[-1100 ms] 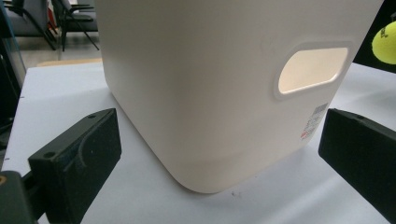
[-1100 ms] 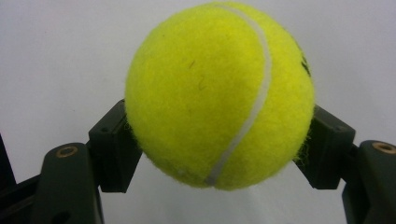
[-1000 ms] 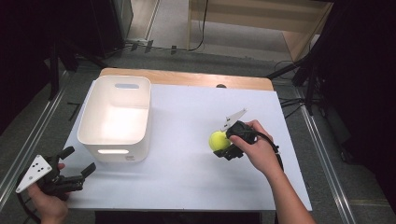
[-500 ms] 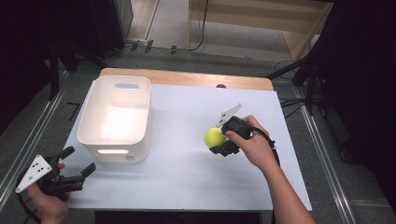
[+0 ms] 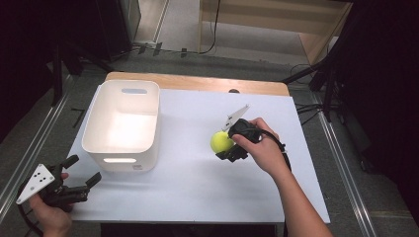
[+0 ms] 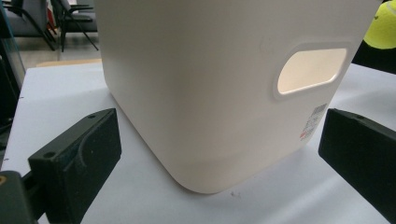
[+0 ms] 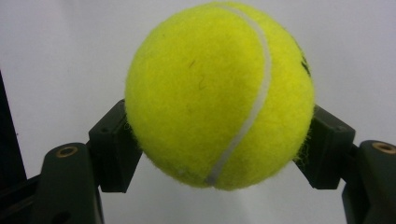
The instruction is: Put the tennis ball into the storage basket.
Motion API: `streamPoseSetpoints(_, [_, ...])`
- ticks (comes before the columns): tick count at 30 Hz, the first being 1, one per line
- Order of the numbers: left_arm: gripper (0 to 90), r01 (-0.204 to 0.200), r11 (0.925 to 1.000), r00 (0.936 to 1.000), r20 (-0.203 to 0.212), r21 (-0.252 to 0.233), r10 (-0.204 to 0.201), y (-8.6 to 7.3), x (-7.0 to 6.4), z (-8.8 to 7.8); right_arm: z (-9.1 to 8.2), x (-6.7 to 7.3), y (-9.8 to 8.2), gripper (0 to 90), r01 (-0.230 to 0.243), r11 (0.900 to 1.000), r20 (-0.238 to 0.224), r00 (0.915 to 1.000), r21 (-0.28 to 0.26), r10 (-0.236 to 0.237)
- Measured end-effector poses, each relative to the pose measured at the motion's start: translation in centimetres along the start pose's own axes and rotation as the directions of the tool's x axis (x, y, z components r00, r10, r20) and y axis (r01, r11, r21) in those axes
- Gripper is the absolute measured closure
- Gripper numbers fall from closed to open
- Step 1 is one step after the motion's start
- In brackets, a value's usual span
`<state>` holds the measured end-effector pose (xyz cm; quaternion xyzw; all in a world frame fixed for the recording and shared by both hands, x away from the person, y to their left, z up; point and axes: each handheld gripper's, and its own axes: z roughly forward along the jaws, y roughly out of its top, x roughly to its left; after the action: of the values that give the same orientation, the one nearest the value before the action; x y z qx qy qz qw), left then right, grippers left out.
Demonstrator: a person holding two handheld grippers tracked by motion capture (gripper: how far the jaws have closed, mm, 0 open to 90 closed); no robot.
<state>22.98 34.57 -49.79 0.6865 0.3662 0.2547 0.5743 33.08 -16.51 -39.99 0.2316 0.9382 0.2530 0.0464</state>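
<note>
A yellow tennis ball (image 5: 221, 141) hangs just above the white table (image 5: 197, 182), right of centre, held by my right gripper (image 5: 225, 147), which is shut on it. In the right gripper view the ball (image 7: 219, 93) sits pressed between both black pads (image 7: 114, 147). A white plastic bin (image 5: 123, 126) with handle slots stands at the table's left. My left gripper (image 5: 81, 170) rests open at the near left corner, jaws pointing at the bin's near wall (image 6: 210, 84), nothing between them. A sliver of the ball (image 6: 380, 30) peeks past the bin.
A wooden strip (image 5: 197, 83) edges the table's far side. Metal rails (image 5: 346, 163) run along both sides of the table. Dark equipment and cables lie on the floor beyond. Bare white surface lies between the bin and the ball.
My right gripper has carried the ball a little leftward and up, toward the bin. The left gripper has stayed put.
</note>
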Motion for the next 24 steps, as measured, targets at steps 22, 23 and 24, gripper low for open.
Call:
streamPoseSetpoints(22, [0.0,0.0,1.0,1.0,0.003,-0.003,0.0,0.0,0.0,0.0,-0.2,0.0,2.6,24.3,0.014,1.0,-0.02,0.9997,-0.002,-0.014])
streamPoseSetpoints(23, [0.0,0.0,1.0,1.0,0.003,-0.003,0.0,0.0,0.0,0.0,-0.2,0.0,2.7,24.3,0.027,1.0,-0.018,0.9995,-0.007,-0.027])
streamPoseSetpoints(24, [0.0,0.002,1.0,1.0,0.003,-0.004,-0.002,0.0,0.0,0.0,-0.2,0.0,2.8,24.3,0.017,1.0,-0.02,0.9997,0.0,-0.017])
